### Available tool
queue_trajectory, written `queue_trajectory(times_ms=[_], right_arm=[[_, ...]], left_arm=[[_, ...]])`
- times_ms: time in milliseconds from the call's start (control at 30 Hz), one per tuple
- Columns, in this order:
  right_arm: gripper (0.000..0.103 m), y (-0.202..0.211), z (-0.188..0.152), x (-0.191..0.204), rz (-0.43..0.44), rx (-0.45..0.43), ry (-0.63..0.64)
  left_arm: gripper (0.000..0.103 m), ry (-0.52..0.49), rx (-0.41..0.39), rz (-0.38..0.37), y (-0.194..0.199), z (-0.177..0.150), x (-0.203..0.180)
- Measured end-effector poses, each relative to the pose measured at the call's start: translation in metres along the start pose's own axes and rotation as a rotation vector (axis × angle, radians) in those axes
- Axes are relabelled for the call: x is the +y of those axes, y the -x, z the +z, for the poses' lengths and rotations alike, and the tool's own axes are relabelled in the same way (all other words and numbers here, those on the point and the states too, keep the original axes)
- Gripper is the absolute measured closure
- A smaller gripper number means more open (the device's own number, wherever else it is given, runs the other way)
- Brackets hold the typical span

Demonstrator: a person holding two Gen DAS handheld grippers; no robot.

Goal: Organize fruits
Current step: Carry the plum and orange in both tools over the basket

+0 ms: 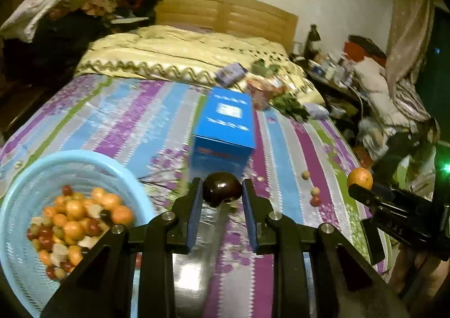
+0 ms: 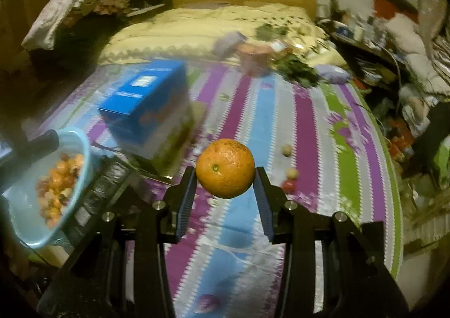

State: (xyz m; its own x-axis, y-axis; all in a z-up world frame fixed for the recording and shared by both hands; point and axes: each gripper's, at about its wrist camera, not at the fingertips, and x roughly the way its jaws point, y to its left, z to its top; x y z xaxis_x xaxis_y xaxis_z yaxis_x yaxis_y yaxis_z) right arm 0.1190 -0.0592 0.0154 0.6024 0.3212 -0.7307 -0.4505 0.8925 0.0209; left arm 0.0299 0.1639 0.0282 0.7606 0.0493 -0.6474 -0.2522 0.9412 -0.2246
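My left gripper (image 1: 222, 190) is shut on a dark purple round fruit (image 1: 222, 188) and holds it above the striped bedsheet. A light blue basket (image 1: 84, 161) with several small orange and red fruits sits at the lower left of the left wrist view; it also shows in the right wrist view (image 2: 81, 149). My right gripper (image 2: 225, 177) is shut on an orange (image 2: 225, 167), held above the sheet; the orange also shows at the right of the left wrist view (image 1: 360, 177). Three small loose fruits (image 2: 289, 177) lie on the sheet right of the orange.
A blue box (image 1: 225, 126) lies on the bed ahead of the left gripper, also in the right wrist view (image 2: 149, 104). A pink container (image 2: 256, 60), leafy greens (image 2: 298, 69) and a folded cream quilt (image 2: 197, 28) are farther back. Clutter lines the bed's right side.
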Motion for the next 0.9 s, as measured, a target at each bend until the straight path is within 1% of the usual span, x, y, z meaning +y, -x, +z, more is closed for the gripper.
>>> queue_trajectory(times_ms=[167,367,633,900], right_arm=[[0.061,0.002,0.013,0.041,0.046,-0.011,0.051],[0.061,-0.002,0.027,0.088,0.1,-0.008,0.107],[0.061,-0.009,0.039,0.151,0.169,0.016,0.181],[0.061,-0.018,0.043,0.205,0.23,0.05,0.242]], left_arm=[[0.075,0.052,-0.029,0.043,0.019,0.005,0.039],[0.075,0.116,-0.047,0.094,0.035,0.007,0.089],[0.075,0.194,-0.059,0.163,0.057,0.003,0.153],[0.075,0.254,-0.056,0.205,0.072,-0.003,0.202]])
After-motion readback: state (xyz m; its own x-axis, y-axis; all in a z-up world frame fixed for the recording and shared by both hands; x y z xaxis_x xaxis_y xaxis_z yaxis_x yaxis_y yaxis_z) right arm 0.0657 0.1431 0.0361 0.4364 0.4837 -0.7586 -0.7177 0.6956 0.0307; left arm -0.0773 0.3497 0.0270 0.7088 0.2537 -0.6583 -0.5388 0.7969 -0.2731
